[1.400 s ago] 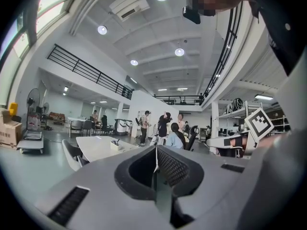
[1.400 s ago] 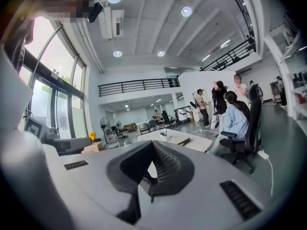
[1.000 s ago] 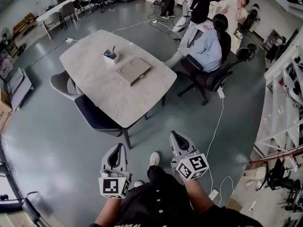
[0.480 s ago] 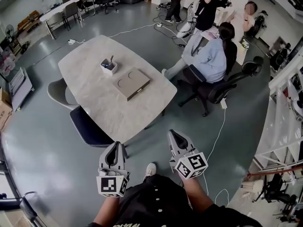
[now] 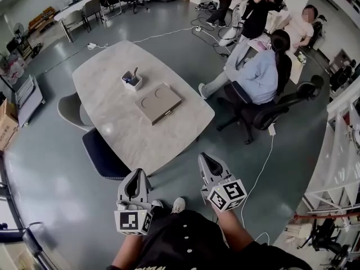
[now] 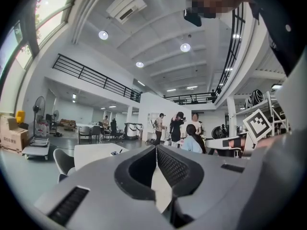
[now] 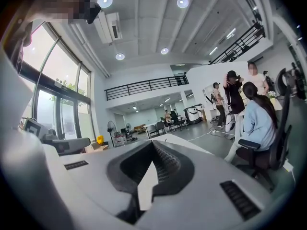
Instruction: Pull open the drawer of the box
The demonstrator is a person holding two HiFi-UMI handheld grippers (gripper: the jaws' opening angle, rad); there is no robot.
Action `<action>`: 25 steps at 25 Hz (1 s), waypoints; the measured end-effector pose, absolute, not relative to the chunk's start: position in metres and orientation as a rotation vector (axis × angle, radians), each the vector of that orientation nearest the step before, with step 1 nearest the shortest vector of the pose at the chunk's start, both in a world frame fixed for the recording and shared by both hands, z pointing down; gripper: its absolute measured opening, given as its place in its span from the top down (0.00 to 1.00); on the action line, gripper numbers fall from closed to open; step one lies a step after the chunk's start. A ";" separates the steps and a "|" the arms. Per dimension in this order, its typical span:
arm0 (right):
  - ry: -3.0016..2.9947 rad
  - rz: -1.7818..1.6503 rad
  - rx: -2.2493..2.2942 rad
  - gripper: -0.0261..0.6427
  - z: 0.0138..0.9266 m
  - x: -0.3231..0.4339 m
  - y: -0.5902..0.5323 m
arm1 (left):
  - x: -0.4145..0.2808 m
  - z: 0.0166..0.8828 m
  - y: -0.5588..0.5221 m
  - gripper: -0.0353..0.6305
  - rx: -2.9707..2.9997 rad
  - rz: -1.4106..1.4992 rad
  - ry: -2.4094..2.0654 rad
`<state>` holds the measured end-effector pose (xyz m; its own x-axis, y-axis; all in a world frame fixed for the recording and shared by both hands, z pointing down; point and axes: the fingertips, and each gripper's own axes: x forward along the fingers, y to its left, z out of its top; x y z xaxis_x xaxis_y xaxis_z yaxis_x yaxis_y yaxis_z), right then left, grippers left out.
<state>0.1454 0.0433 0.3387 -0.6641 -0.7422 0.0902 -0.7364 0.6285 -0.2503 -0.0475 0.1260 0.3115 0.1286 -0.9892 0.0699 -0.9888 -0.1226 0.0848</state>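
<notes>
A flat tan box with two round hollows on its lid lies near the middle of a pale stone table in the head view, its drawer front closed and facing the near right. My left gripper and right gripper hover low in that view, over the floor short of the table's near end, well away from the box. Both are shut with nothing between the jaws. In the left gripper view the table shows far off beyond the left gripper. The right gripper also shows its jaws pressed together.
A small white cup with pens stands beyond the box. A dark chair and a grey chair stand at the table's left side. A seated person in an office chair is right of the table, others stand behind. A cable crosses the floor.
The view has moved closer to the table, which now sits lower and nearer in the head view. Both grippers stay shut and keep their places in front of me.
</notes>
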 end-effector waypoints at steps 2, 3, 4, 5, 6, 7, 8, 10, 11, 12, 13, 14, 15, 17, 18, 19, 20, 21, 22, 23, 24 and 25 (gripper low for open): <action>2.831 -0.428 -1.267 0.97 0.344 0.140 0.038 | -0.051 0.317 0.121 0.92 2.261 -0.004 -2.008; 2.837 -0.433 -1.263 0.97 0.346 0.138 0.035 | -0.053 0.319 0.118 0.92 2.250 -0.007 -2.010; 2.842 -0.438 -1.260 0.97 0.348 0.136 0.032 | -0.054 0.321 0.115 0.92 2.239 -0.010 -2.012; 2.846 -0.442 -1.259 0.97 0.348 0.135 0.028 | -0.056 0.321 0.111 0.92 2.229 -0.013 -2.013; 2.849 -0.444 -1.259 0.97 0.348 0.133 0.024 | -0.058 0.322 0.107 0.92 2.223 -0.015 -2.012; 2.851 -0.442 -1.261 0.97 0.348 0.132 0.018 | -0.060 0.321 0.101 0.92 2.223 -0.018 -2.009; 2.852 -0.438 -1.264 0.97 0.346 0.130 0.012 | -0.062 0.321 0.095 0.92 2.226 -0.020 -2.005; 2.848 -0.427 -1.277 0.97 0.343 0.128 -0.002 | -0.067 0.321 0.079 0.92 2.234 -0.023 -1.997; 2.843 -0.422 -1.284 0.97 0.341 0.126 -0.010 | -0.070 0.321 0.070 0.92 2.241 -0.025 -1.992; 2.840 -0.416 -1.288 0.97 0.339 0.124 -0.018 | -0.072 0.320 0.061 0.92 2.250 -0.029 -1.988; 2.838 -0.408 -1.290 0.97 0.336 0.122 -0.025 | -0.075 0.319 0.051 0.92 2.259 -0.033 -1.983; 2.837 -0.398 -1.293 0.97 0.334 0.120 -0.033 | -0.078 0.316 0.041 0.92 2.269 -0.040 -1.979; 2.833 -0.391 -1.300 0.97 0.332 0.117 -0.042 | -0.081 0.314 0.031 0.92 2.278 -0.048 -1.975; 2.818 -0.387 -1.320 0.97 0.331 0.112 -0.061 | -0.086 0.310 0.011 0.92 2.298 -0.054 -1.963; 2.812 -0.388 -1.326 0.97 0.331 0.109 -0.068 | -0.089 0.310 0.003 0.92 2.307 -0.053 -1.956; 2.809 -0.387 -1.329 0.97 0.330 0.105 -0.075 | -0.092 0.310 -0.004 0.92 2.314 -0.050 -1.948; 2.808 -0.385 -1.330 0.97 0.330 0.100 -0.081 | -0.095 0.311 -0.010 0.92 2.320 -0.048 -1.941; 2.807 -0.383 -1.331 0.97 0.329 0.096 -0.087 | -0.099 0.310 -0.016 0.92 2.324 -0.048 -1.937; 2.806 -0.382 -1.333 0.97 0.329 0.092 -0.092 | -0.102 0.309 -0.022 0.92 2.328 -0.049 -1.935; 2.805 -0.381 -1.335 0.97 0.330 0.088 -0.098 | -0.106 0.310 -0.028 0.92 2.332 -0.050 -1.933; 2.805 -0.381 -1.337 0.97 0.330 0.084 -0.103 | -0.110 0.310 -0.033 0.92 2.334 -0.051 -1.930; 2.804 -0.382 -1.340 0.97 0.332 0.080 -0.108 | -0.114 0.311 -0.039 0.92 2.335 -0.049 -1.927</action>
